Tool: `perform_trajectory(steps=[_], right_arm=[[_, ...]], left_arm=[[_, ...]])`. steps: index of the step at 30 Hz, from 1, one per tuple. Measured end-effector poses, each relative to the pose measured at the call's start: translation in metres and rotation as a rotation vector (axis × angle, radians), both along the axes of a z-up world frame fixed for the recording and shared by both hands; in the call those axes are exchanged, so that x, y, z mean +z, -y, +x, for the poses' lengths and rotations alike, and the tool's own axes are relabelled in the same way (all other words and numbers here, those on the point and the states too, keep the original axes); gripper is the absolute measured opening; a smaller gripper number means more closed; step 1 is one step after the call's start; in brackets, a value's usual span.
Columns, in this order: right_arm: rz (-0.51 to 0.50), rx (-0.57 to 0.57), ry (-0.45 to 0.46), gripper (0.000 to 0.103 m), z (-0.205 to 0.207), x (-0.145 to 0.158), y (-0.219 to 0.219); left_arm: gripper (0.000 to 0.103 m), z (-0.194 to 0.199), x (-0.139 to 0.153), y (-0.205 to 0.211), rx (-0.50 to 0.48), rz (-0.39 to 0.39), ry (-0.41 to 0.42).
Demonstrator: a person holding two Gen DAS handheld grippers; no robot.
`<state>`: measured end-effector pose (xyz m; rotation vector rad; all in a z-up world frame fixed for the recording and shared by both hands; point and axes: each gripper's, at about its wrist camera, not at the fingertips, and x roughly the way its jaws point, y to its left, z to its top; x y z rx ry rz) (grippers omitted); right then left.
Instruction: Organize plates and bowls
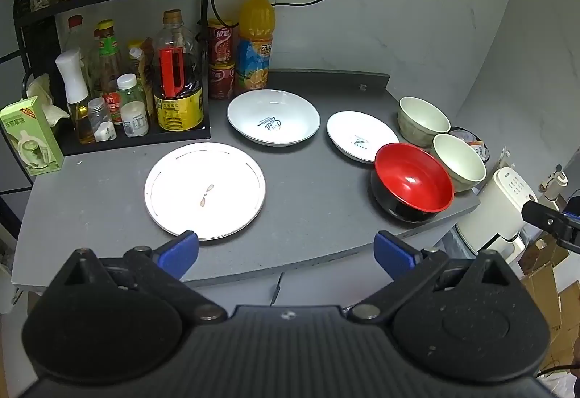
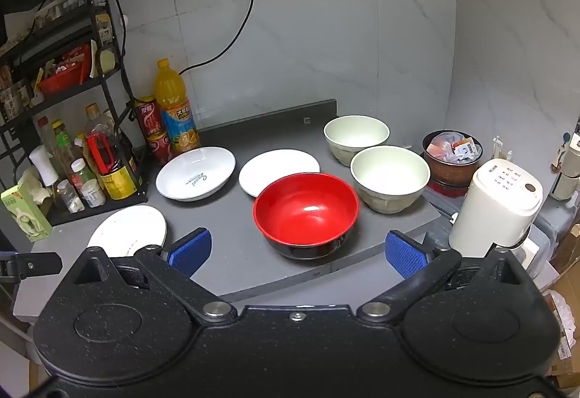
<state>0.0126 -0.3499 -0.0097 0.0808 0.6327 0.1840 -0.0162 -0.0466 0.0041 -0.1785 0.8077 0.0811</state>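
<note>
On the grey counter [image 1: 311, 187] lie a large flat white plate [image 1: 204, 190], a deep white plate with script [image 1: 273, 117] and a small white plate [image 1: 360, 135]. A red-and-black bowl [image 1: 413, 180] and two pale green bowls [image 1: 422, 120] [image 1: 458, 161] stand at the right. My left gripper [image 1: 286, 253] hangs open above the counter's near edge, in front of the large plate. My right gripper [image 2: 295, 253] is open and empty just in front of the red bowl [image 2: 306, 213]. The pale bowls [image 2: 356, 138] [image 2: 389, 178], small plate [image 2: 279, 171], deep plate [image 2: 195, 173] and large plate [image 2: 128, 229] show there too.
A black rack [image 1: 108, 46] with oil and sauce bottles fills the back left, with an orange juice bottle [image 1: 255, 39] and red cans [image 1: 220, 60] beside it. A green carton [image 1: 30, 136] stands at the left edge. A white appliance [image 2: 496, 205] and a brown pot [image 2: 451, 162] sit off the right edge.
</note>
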Motion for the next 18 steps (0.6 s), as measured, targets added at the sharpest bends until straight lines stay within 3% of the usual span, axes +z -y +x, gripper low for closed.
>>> perform_trajectory(steps=[18], right_arm=[[0.006, 0.006, -0.001, 0.103, -0.0070, -0.0083, 0.0087]], left_arm=[[0.102, -0.0036, 0.0001, 0.0061, 0.003, -0.006, -0.003]])
